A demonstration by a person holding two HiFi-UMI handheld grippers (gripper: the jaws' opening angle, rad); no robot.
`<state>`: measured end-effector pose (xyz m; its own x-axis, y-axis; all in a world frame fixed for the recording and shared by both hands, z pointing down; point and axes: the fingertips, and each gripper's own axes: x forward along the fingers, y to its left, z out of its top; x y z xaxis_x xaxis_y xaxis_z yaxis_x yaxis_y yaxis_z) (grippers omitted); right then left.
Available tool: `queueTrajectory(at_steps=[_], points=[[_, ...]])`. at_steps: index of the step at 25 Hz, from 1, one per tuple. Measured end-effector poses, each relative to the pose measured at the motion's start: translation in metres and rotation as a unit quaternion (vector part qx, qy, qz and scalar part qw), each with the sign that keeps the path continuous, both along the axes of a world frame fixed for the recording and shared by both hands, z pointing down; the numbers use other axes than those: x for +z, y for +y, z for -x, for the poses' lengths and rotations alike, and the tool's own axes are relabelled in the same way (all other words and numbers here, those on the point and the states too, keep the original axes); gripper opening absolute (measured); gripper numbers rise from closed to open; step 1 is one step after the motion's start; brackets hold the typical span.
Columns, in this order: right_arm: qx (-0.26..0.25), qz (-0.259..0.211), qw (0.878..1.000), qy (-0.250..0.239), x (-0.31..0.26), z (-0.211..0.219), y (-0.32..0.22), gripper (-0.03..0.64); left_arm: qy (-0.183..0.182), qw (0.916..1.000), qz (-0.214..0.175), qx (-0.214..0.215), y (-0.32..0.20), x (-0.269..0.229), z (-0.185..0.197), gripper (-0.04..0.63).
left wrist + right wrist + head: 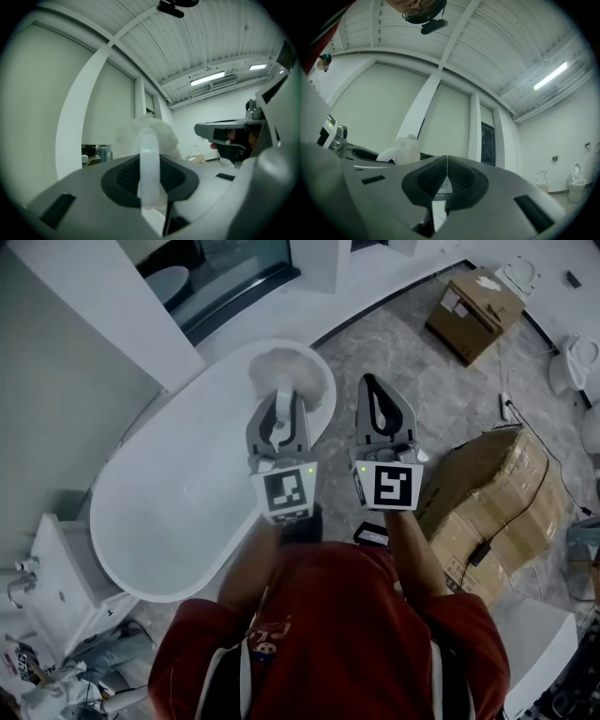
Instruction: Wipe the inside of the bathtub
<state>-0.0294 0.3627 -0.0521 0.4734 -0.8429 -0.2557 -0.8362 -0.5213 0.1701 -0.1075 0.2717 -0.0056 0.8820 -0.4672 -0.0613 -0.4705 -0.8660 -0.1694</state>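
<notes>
The white oval bathtub [141,493] lies below me to my left, its far end under the tool I carry. Taped cardboard boxes [497,493] sit on the grey floor to my right. I hold both grippers side by side in front of my red shirt. My left gripper [280,407] is clamped on the pale handle [150,164] of a fluffy white duster [281,367], whose head sticks out past the jaws. My right gripper [375,390] has its jaws pressed together with nothing between them.
</notes>
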Motion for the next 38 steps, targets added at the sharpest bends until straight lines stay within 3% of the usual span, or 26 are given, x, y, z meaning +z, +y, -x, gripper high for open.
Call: queueTrajectory(at_steps=[12,18,24,32,38], points=[[-0.065,0.028,0.997,0.004,0.009,-0.052,-0.147,0.012,-0.011,0.9973,0.031,-0.065,-0.129,0.023,-0.038,0.094],[-0.103,0.042,0.994,0.000,0.022,-0.063,-0.224,0.012,-0.007,0.9912,0.061,-0.117,-0.199,0.038,-0.035,0.094],[-0.144,0.046,0.988,0.004,0.022,-0.066,-0.285,0.012,-0.028,0.9866,0.063,-0.148,-0.249,0.050,-0.032,0.094],[-0.206,0.034,0.978,0.004,0.028,-0.082,-0.337,0.012,-0.031,0.9758,0.075,-0.203,-0.291,0.054,-0.038,0.094],[-0.269,0.021,0.963,0.012,0.033,-0.129,-0.375,0.012,-0.051,0.9620,0.082,-0.255,-0.311,0.068,-0.078,0.094]])
